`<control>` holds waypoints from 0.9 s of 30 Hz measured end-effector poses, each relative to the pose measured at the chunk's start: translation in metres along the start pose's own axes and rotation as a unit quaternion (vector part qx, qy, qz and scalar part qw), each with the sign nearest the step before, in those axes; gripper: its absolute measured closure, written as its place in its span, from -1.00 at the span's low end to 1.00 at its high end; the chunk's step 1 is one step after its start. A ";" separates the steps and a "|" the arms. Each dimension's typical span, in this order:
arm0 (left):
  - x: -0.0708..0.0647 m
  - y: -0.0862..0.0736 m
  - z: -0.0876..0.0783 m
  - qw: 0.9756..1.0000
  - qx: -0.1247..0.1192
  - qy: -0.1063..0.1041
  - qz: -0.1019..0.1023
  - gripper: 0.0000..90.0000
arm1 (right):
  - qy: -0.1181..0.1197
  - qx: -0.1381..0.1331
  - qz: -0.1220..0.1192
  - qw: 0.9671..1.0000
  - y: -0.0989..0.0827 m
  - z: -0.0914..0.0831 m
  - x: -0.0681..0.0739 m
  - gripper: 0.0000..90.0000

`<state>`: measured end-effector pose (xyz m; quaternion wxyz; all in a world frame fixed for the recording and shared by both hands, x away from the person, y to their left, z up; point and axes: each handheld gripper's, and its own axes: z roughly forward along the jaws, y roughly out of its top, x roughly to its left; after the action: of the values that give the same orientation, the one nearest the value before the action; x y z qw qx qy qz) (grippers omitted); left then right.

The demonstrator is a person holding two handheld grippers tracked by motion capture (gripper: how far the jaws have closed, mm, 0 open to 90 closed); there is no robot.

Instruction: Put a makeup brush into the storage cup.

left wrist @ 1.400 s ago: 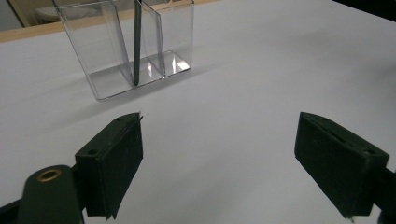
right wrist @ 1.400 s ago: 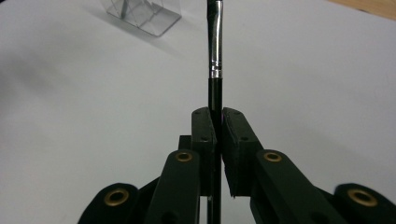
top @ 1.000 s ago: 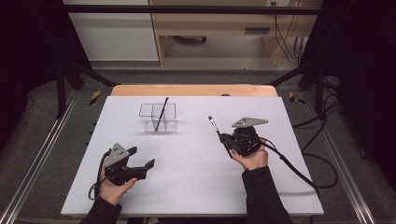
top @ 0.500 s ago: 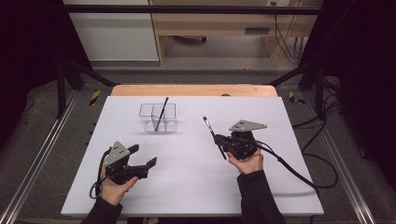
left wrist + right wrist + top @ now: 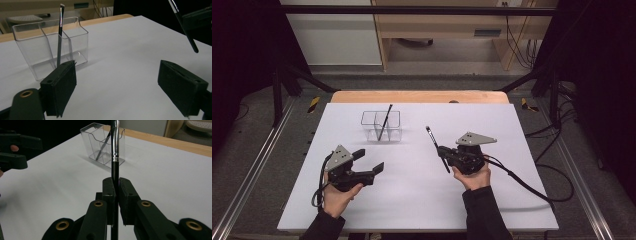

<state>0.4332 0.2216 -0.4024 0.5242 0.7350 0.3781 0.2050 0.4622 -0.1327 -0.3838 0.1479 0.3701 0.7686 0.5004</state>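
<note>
A clear two-compartment holder (image 5: 381, 125) stands on the white table sheet (image 5: 492, 120), with one dark brush (image 5: 385, 121) leaning in it. My right gripper (image 5: 443, 151) is shut on a second black brush (image 5: 432, 137), which slants up and to the left above the sheet. In the right gripper view the pads (image 5: 124, 195) pinch the brush (image 5: 115, 150) by its handle, with the holder (image 5: 100, 135) beyond. My left gripper (image 5: 369, 160) rests open at the front left with nothing between its fingers. The left gripper view shows the holder (image 5: 50, 47) just ahead of its left pad (image 5: 61, 87).
A wooden table edge (image 5: 417, 96) runs behind the sheet. The right gripper's cable (image 5: 532, 187) trails off the table's right side. Metal frame rails (image 5: 247, 175) flank the table. Bare sheet lies between the two grippers.
My right gripper has drifted slightly left and nearer the person, the brush still in its grip. The left gripper has barely moved.
</note>
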 end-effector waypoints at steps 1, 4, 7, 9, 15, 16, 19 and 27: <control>0.000 0.002 0.000 1.000 -0.003 0.000 -0.001 -0.67 | 0.001 -0.001 0.001 1.000 0.000 0.000 0.000 0.87; 0.000 0.007 0.001 1.000 -0.009 -0.002 -0.002 -0.68 | 0.005 -0.002 0.000 1.000 -0.001 0.000 0.002 0.87; -0.002 0.013 0.003 1.000 -0.016 -0.004 -0.002 -0.68 | 0.006 -0.004 -0.002 1.000 -0.002 -0.001 0.004 0.87; -0.003 0.016 0.004 1.000 -0.019 -0.006 -0.002 -0.68 | 0.009 -0.006 0.000 1.000 -0.002 -0.002 0.005 0.87; -0.010 0.025 0.011 1.000 -0.027 -0.012 -0.001 -0.68 | 0.013 -0.009 0.000 1.000 -0.004 -0.002 0.007 0.87; -0.011 0.026 0.013 1.000 -0.028 -0.013 -0.002 -0.68 | 0.014 -0.009 0.000 1.000 -0.004 -0.002 0.007 0.87; -0.014 0.027 0.017 0.999 -0.028 -0.016 -0.004 -0.67 | 0.016 -0.008 0.001 1.000 -0.005 -0.001 0.008 0.87; -0.022 0.034 0.027 0.999 -0.035 -0.028 -0.008 -0.67 | 0.022 -0.015 -0.002 1.000 -0.007 -0.001 0.010 0.87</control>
<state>0.4498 0.1820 -0.3787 0.5619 0.7185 0.3618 0.1927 0.4517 -0.1274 -0.3880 0.1378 0.3553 0.7649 0.5193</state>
